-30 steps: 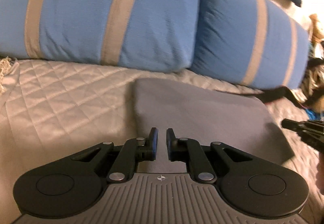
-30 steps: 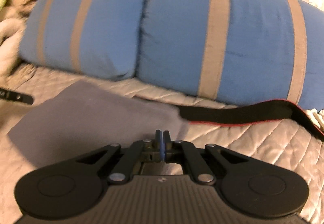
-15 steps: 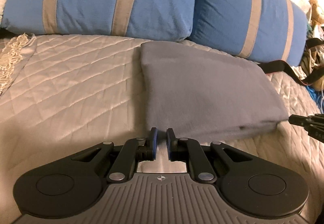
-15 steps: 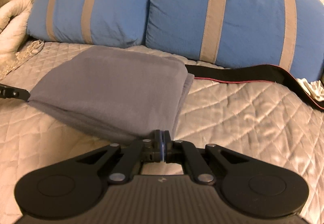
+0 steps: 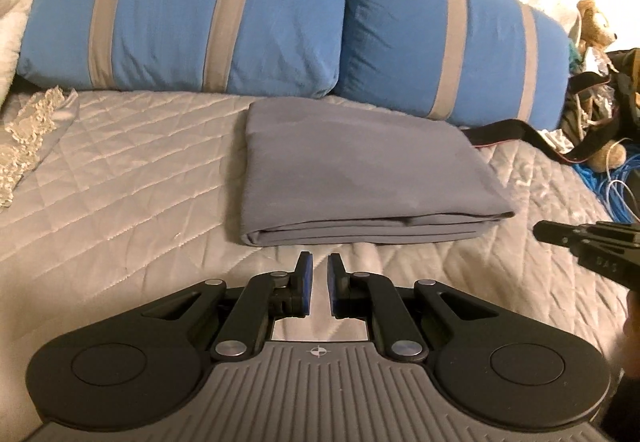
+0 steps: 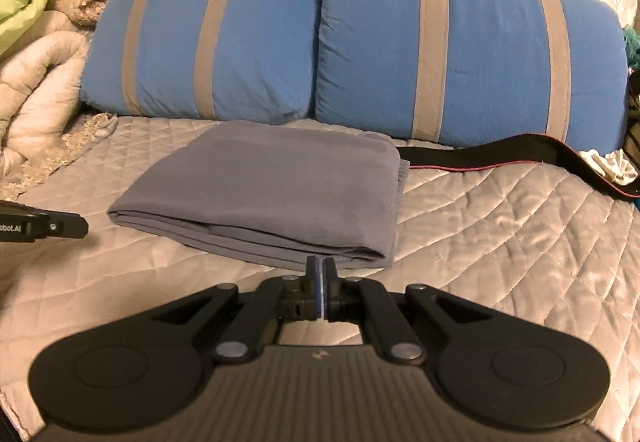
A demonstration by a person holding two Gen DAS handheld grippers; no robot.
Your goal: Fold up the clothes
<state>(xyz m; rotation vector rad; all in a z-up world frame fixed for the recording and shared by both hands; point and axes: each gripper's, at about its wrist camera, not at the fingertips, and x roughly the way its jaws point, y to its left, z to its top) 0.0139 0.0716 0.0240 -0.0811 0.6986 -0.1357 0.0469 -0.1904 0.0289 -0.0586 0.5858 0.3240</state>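
— Clothes first: where do your tongs stand to them?

— My left tongs (image 5: 317,274) hover just short of the near edge of the folded grey garment (image 5: 352,178), the blue pads a narrow gap apart and gripping nothing. My right tongs (image 6: 319,274) have their pads pressed together with nothing between them, at the garment's near right corner; whether the tips touch the cloth I cannot tell.

— And the garment itself?

— It lies flat in a layered rectangle on the quilted bedspread (image 5: 120,178), its far edge close to the two blue pillows with grey stripes (image 6: 224,46).

— Anything else nearby?

— A black strap (image 6: 500,154) trails off to the garment's right, and bundled blankets (image 6: 48,54) sit at the left.
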